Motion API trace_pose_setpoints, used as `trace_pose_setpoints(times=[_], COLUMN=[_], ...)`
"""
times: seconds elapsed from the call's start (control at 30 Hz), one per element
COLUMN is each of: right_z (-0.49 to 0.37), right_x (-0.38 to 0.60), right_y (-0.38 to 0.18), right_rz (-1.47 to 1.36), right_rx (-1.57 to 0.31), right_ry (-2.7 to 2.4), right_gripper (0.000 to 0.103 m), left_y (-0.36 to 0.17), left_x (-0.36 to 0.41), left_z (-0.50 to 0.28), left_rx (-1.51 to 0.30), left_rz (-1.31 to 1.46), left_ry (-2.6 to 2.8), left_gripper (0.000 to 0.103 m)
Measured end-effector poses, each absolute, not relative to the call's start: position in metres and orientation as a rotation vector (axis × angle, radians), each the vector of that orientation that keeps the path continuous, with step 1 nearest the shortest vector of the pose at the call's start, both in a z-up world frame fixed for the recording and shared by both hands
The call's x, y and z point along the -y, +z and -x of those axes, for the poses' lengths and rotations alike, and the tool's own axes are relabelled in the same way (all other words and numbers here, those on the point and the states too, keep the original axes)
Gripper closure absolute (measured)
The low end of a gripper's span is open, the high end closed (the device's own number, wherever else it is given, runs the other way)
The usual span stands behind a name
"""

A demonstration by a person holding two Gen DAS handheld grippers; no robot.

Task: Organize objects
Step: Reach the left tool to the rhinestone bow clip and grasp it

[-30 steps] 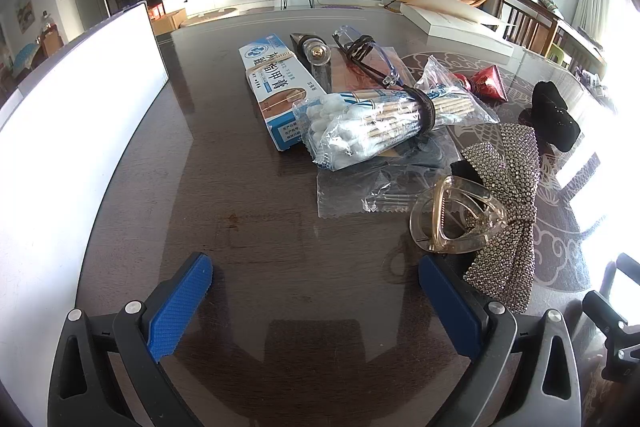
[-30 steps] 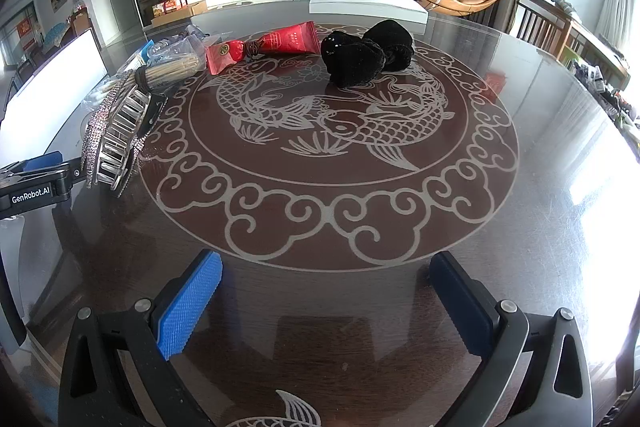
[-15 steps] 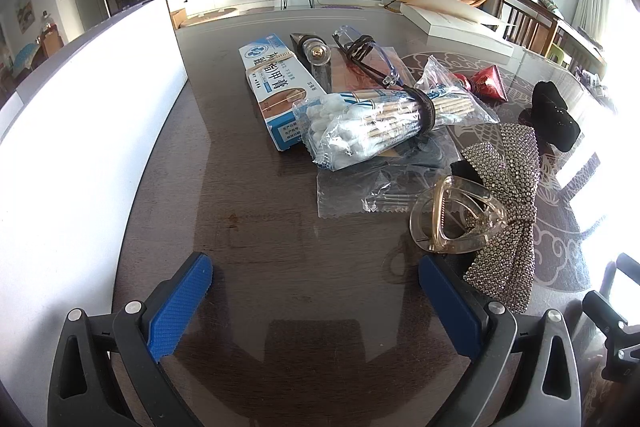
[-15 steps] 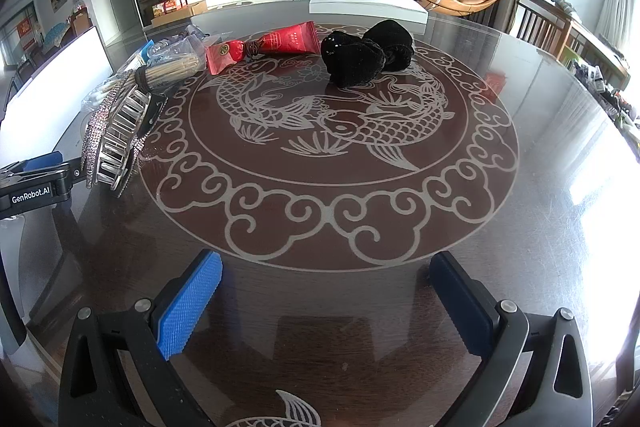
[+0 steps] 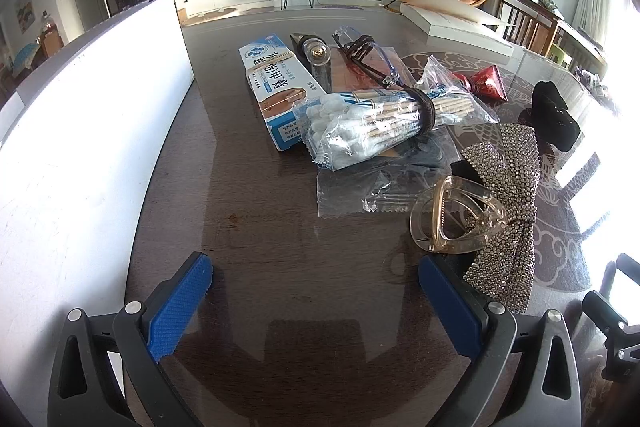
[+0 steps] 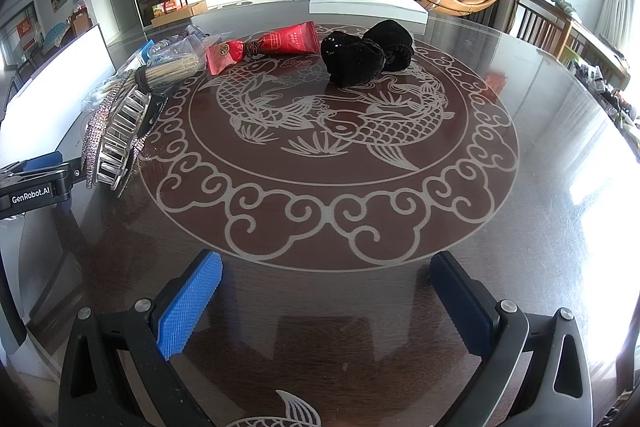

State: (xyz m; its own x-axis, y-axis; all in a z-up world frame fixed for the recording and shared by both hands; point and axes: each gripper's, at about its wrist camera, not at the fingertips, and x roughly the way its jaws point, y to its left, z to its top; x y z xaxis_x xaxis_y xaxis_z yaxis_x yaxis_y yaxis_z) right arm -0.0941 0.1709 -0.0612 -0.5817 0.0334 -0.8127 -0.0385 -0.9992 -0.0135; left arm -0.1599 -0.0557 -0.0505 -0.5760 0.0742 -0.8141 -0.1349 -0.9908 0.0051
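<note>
Jaws of my left hand-held gripper [image 5: 316,291] stay spread and empty above the desk [image 5: 280,267], as do my right hand-held gripper's [image 6: 326,291]. Left of me the white board [image 5: 88,131] has slid closer; sorting hasn't begun. Ahead, the cotton-swab bag [image 5: 384,119] lies flat, heads nearest, sticks pointing far-right.

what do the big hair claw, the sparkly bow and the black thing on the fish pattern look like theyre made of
Hair claw: clear amber plastic by the look, glossy and see-through.
Sparkly bow: seemingly fabric covered in small rhinestones; it glitters in a grid.
Black thing: soft velvet-like cloth, matte and bunched, probably a scrunchie.
</note>
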Motion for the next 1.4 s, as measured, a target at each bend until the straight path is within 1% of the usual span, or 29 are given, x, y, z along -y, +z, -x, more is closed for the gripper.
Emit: trace_pose_setpoints(times=[0.6, 0.67, 0.8, 0.9, 0.97, 1.07, 1.23, 1.33, 1.4], right_z=[0.094, 0.094, 0.095, 0.095, 0.095, 0.095, 0.095, 0.095, 0.095], right_x=[-0.171, -0.171, -0.171, -0.171, -0.171, -0.171, -0.171, -0.171, -0.171], right_y=[-0.061, -0.061, -0.061, -0.061, -0.061, -0.061, -0.061, -0.061, -0.061], right_rz=[1.418, 1.418, 1.418, 1.418, 1.418, 1.418, 1.418, 1.418, 1.418], right_rx=[-0.010, -0.010, -0.010, -0.010, -0.010, -0.010, -0.010, -0.011, -0.011], right_ry=[2.759, 2.759, 2.759, 2.759, 2.759, 2.759, 2.759, 2.759, 2.759], right_gripper=[0.000, 0.000, 0.000, 0.000, 0.000, 0.000, 0.000, 0.000, 0.000], left_y=[-0.050, -0.049, -0.046, -0.041, -0.034, -0.022, -0.020, -0.029, -0.032], left_x=[0.056, 0.056, 0.060, 0.061, 0.051, 0.028, -0.010, -0.020, -0.017], left_z=[0.160, 0.158, 0.122, 0.086, 0.077, 0.089, 0.141, 0.166, 0.168], left_rx=[-0.101, -0.103, -0.093, -0.011, -0.051, -0.165, -0.161, -0.116, -0.067], left_rz=[1.384, 1.418, 1.519, 1.399, 1.324, 1.277, 1.267, 1.286, 1.285], left_ry=[2.686, 2.664, 2.615, 2.547, 2.536, 2.558, 2.559, 2.531, 2.526], left_gripper=[0.000, 0.000, 0.000, 0.000, 0.000, 0.000, 0.000, 0.000, 0.029])
